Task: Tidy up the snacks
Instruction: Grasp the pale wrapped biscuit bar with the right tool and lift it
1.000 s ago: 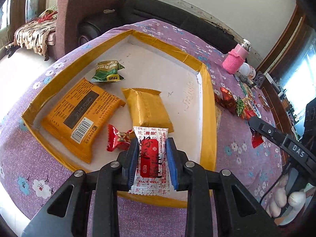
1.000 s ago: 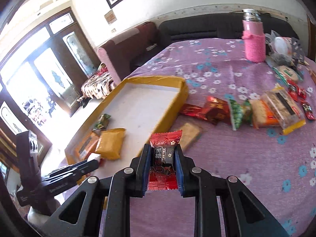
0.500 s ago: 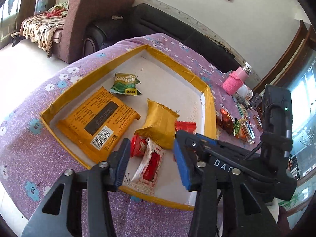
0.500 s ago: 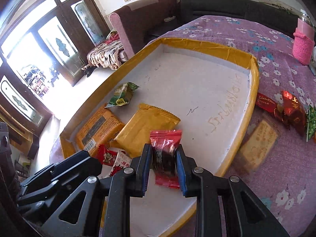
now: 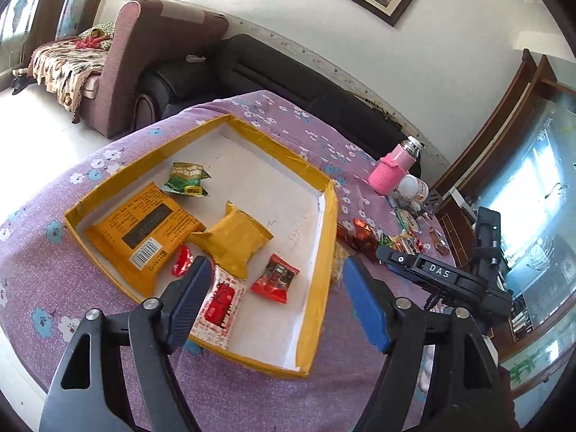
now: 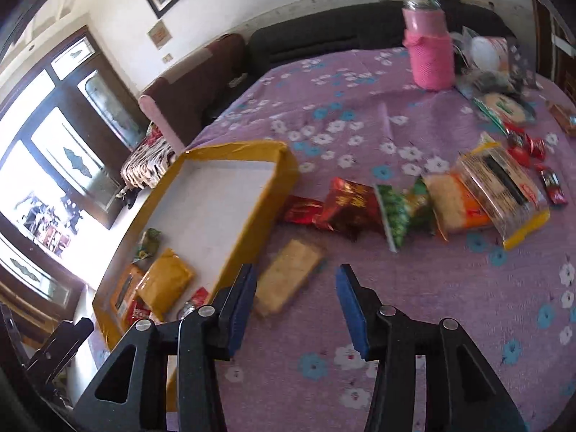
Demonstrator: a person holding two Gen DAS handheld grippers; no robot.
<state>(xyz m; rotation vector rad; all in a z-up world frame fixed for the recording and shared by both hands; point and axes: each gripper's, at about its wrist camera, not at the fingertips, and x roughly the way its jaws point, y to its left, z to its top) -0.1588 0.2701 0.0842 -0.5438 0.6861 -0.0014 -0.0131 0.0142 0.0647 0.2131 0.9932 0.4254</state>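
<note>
A yellow-rimmed tray [image 5: 325, 237] on the purple cloth holds an orange packet [image 5: 144, 230], a yellow packet [image 5: 234, 241], a green packet [image 5: 185, 178] and a small red candy [image 5: 181, 264]. A white-and-red sachet [image 5: 221, 300] and a red snack packet [image 5: 275, 279] lie free near its front edge. My left gripper [image 5: 275, 300] hovers above them, jaws opening, nothing between them. My right gripper [image 6: 295, 302] is over the cloth just right of the tray [image 6: 252, 208], jaws opening and empty. A tan biscuit pack [image 6: 288, 277] lies just ahead of its left finger.
Loose snacks run across the cloth to the right: red packets [image 6: 345, 205], a green one [image 6: 399, 212], cracker packs [image 6: 496, 190], small red candies [image 6: 532, 147]. A pink bottle [image 6: 430, 54] stands at the far edge. A sofa lies beyond the table.
The left gripper opened, dropped the white-and-red sachet into the tray and rose. The right gripper carried the red packet over the tray, let it go and swung back right over the cloth.
</note>
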